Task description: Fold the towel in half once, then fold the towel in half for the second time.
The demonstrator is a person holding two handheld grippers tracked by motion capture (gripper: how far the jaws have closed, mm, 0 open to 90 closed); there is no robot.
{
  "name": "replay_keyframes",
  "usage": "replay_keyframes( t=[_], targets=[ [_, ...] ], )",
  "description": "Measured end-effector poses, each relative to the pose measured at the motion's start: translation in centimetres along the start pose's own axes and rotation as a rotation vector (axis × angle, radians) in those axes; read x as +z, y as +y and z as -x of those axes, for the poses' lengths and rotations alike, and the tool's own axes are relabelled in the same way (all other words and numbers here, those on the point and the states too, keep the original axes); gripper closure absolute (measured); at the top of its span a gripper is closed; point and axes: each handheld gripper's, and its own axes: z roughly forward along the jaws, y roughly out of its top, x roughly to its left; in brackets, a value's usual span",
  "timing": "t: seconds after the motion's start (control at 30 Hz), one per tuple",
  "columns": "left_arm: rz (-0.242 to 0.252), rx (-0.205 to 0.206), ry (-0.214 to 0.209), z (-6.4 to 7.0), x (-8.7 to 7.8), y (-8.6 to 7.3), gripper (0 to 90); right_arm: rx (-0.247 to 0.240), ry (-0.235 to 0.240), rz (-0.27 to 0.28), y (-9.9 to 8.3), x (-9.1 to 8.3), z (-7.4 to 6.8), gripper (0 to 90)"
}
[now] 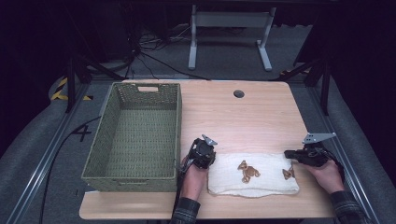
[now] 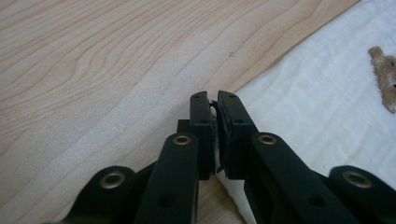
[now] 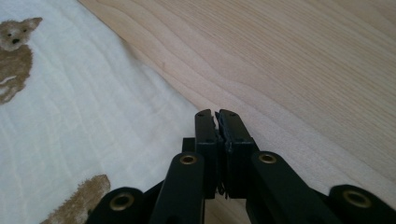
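A white towel (image 1: 268, 184) with brown bear prints (image 1: 248, 171) lies flat on the wooden table's front half. My left gripper (image 1: 208, 154) is at the towel's far left corner. In the left gripper view the left gripper (image 2: 214, 95) is shut, tips over the towel's edge (image 2: 317, 93), and no cloth shows between the jaws. My right gripper (image 1: 290, 153) is at the towel's far right corner. Seen up close, the right gripper (image 3: 216, 112) is also shut, just above the towel's border (image 3: 93, 116), beside a bear print (image 3: 14, 56).
A large green woven basket (image 1: 133, 177) stands empty on the table's left side, close to my left hand. Bare wood (image 1: 243, 116) stretches behind the towel to a cable hole (image 1: 239, 94). Beyond the table are a desk frame and floor cables.
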Motion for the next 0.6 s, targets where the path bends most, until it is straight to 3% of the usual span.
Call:
replay_keyframes(
  t=[0.2, 0.43, 0.6],
  targets=[
    [0.044, -0.025, -0.006, -0.5, 0.3, 0.4, 87.1, 0.003, -0.035, 0.013, 0.2, -0.1, 0.6, 87.6],
    [0.113, -0.022, 0.009, -1.1, 0.0, 1.5, 87.1, 0.009, -0.066, 0.061, 1.0, -0.5, 1.6, 87.6],
    [0.144, -0.026, 0.01, -0.9, -0.7, 1.5, 87.1, 0.001, -0.072, 0.088, 1.2, -1.0, 1.4, 87.6]
  ],
)
